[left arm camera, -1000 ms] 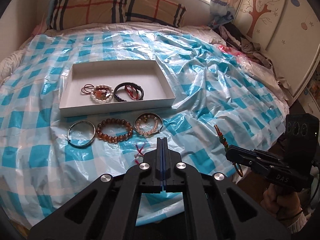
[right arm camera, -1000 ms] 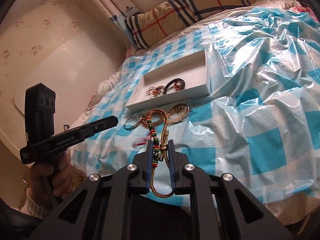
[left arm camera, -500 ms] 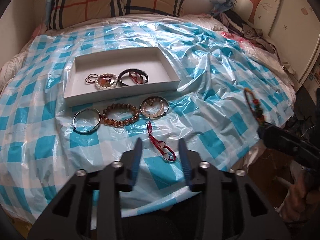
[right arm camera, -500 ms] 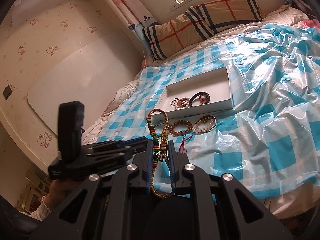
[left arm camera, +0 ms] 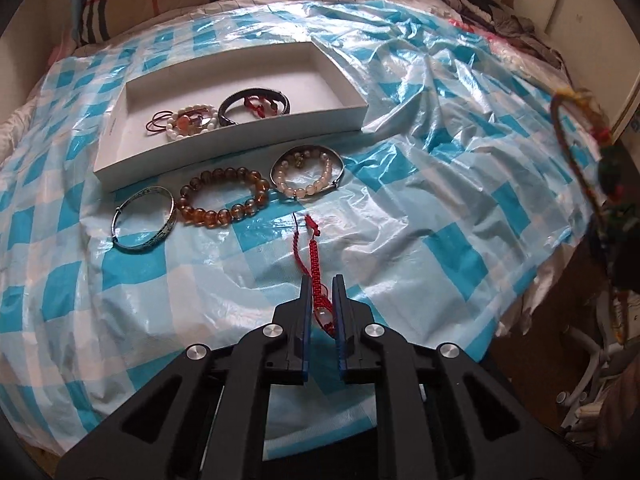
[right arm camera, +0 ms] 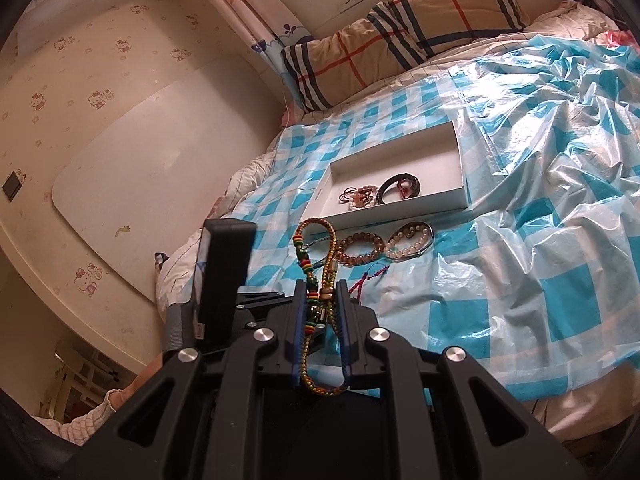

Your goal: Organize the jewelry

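A white tray (left arm camera: pixel 120 148) lies on the checked bed and holds a dark bangle (left arm camera: pixel 256 105), a pearl bracelet and thin red rings. In front of it lie a silver bangle (left arm camera: pixel 146 219), an amber bead bracelet (left arm camera: pixel 222 202) and a pale bead bracelet (left arm camera: pixel 307 172). My left gripper (left arm camera: pixel 321 285) is shut on the near end of a red cord bracelet (left arm camera: pixel 314 256), whose far end lies on the sheet. My right gripper (right arm camera: pixel 320 289) is shut on a multicoloured braided bracelet (right arm camera: pixel 316 256), held in the air off the bed's front right; it also shows in the left wrist view (left arm camera: pixel 576 152).
The blue and white plastic sheet (left arm camera: pixel 440 168) is crumpled on the right. Plaid pillows (right arm camera: pixel 400 32) lie at the head of the bed. The tray (right arm camera: pixel 460 184) has bare floor at its back and right. A white board (right arm camera: pixel 140 160) leans on the wall.
My left gripper opened, came down over the red cord bracelet and has closed on its near end. My right gripper keeps the braided bracelet and has shifted slightly.
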`<action>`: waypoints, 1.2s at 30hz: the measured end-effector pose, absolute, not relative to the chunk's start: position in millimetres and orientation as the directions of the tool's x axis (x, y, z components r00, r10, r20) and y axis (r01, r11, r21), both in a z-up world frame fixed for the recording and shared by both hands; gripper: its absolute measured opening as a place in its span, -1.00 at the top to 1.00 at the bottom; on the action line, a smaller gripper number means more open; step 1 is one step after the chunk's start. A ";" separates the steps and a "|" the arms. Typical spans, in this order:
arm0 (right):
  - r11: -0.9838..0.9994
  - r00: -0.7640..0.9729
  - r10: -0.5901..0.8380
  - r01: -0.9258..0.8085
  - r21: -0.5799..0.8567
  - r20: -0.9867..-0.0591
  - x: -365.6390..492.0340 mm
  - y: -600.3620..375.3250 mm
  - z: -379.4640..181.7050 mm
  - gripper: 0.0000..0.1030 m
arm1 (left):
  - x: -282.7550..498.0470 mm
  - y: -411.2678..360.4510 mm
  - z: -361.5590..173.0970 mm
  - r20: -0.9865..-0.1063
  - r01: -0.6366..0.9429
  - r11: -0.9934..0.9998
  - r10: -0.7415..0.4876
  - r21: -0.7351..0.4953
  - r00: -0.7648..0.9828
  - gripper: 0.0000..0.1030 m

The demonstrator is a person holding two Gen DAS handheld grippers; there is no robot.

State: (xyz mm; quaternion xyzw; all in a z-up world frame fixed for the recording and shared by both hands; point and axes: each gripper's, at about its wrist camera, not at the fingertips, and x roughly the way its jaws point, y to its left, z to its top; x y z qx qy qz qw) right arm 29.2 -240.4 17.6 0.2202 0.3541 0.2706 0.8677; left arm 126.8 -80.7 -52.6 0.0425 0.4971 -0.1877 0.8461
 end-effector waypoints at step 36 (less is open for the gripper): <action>0.847 0.784 0.529 -0.459 0.269 -0.327 -84.5 -177.6 118.6 0.69 | -48.0 11.6 120.9 -0.541 0.226 0.973 -0.210 -0.037 0.815 0.82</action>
